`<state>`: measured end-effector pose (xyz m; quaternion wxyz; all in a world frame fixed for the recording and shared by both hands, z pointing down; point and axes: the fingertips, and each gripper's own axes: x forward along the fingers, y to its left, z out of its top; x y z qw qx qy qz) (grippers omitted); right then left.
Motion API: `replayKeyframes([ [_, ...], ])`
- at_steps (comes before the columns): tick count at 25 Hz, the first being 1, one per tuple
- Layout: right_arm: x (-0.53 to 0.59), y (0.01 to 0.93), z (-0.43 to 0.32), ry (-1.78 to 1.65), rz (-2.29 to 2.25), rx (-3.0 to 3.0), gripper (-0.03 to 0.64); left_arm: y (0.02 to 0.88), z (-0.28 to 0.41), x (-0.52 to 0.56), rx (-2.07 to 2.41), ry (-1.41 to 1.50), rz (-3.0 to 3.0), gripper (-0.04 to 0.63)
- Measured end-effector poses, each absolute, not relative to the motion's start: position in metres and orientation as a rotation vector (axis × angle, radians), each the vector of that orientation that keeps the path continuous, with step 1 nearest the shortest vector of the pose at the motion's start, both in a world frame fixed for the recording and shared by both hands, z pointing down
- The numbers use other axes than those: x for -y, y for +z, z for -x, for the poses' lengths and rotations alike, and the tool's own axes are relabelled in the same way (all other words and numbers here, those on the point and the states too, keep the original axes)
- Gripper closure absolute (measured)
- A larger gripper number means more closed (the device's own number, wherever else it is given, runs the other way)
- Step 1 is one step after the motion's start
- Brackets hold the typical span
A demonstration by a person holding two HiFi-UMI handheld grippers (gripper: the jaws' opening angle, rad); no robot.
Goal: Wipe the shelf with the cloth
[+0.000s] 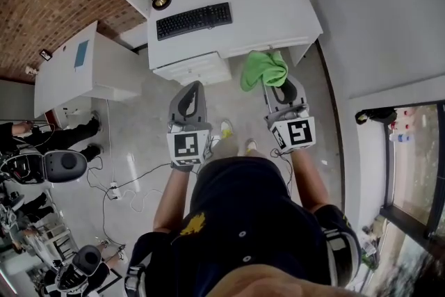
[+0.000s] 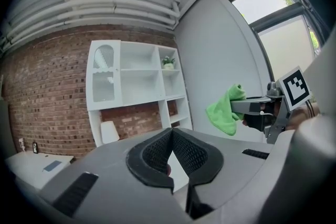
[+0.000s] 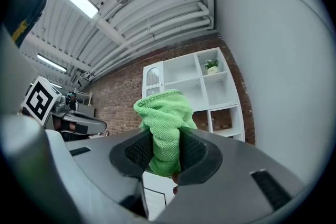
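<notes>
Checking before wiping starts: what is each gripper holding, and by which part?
The right gripper pinches the green cloth by a bunched fold. The left gripper holds nothing.

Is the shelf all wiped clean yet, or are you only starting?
Only starting, it seems. Done: the green cloth is picked up, pinched by the right gripper. In hand: the cloth is held up in the air in front of the white shelf, not touching it. Left: the wiping itself. The left gripper is shut and holds nothing.
</notes>
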<state>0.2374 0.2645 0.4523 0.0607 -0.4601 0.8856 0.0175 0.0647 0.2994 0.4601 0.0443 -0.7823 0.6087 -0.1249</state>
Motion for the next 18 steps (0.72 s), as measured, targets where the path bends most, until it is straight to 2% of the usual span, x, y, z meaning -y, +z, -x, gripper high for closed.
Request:
replayKeyframes([
  [13,-0.174,0.429,-0.194,0.141,1.450,-2.621,0.509,0.445,-0.038,-0.177,-1.743,-0.243,2.420,0.577],
  [18,-0.119,0.408,-0.147,0.158,1.464,-2.626,0.509,0.424,0.003,-0.116,-1.717,-0.190,2.424,0.577],
])
